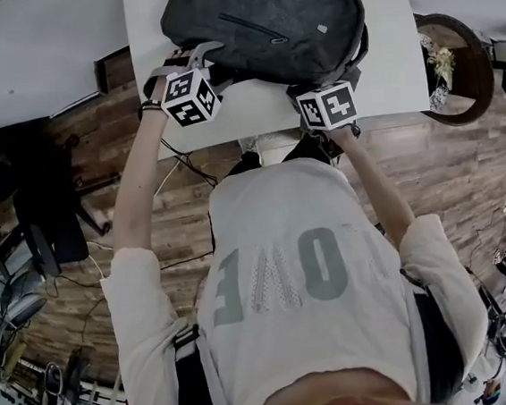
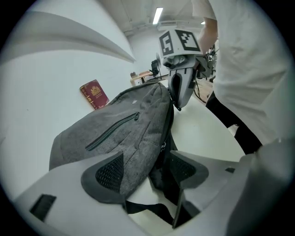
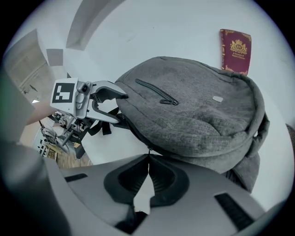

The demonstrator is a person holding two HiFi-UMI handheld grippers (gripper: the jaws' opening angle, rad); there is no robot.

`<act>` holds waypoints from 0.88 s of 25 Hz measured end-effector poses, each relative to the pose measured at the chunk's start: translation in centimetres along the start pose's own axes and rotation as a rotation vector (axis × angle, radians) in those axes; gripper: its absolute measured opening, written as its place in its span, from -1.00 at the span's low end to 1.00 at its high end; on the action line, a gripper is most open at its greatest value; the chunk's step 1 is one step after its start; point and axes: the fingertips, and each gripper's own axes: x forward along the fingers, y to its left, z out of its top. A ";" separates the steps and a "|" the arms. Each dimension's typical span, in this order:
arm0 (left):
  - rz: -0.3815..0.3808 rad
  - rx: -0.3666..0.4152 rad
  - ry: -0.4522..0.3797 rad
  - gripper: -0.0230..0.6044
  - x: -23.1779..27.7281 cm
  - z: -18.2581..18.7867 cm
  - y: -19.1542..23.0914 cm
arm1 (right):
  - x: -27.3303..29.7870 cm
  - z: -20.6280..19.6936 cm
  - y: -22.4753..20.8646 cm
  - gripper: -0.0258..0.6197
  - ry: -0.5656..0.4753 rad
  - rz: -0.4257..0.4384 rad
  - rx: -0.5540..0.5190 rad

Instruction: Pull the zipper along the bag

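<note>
The bag [image 1: 270, 24], a grey backpack, lies flat at the near edge of a white table [image 1: 383, 67], its front face up with a short pocket zip [image 3: 156, 92] running across it. The main zip runs round the bag's side, and its pull [image 3: 148, 151] sits on the near side towards the right corner. The right gripper [image 3: 148, 157] has its jaws pressed together on that pull, which shows as a thin tab pinched at the very tips. The left gripper [image 2: 146, 166] is at the bag's near left corner. Its jaws stand wide apart with that corner between them, grey fabric lying against one pad [image 2: 109, 173] and the bag's dark side and straps beside the other. Whether the pads press on the bag cannot be told. Both grippers point steeply down at the table. Beyond the bag, on the far part of the table, lies a red booklet [image 3: 236, 50] with a gold crest, apart from the bag. The person stands at the near side of the table in a light shirt, on a wooden floor [image 1: 466, 175].
</note>
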 end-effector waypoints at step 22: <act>0.031 -0.169 -0.134 0.13 1.1 -0.5 0.2 | 2.8 2.8 3.5 -0.83 -0.007 -0.128 -0.102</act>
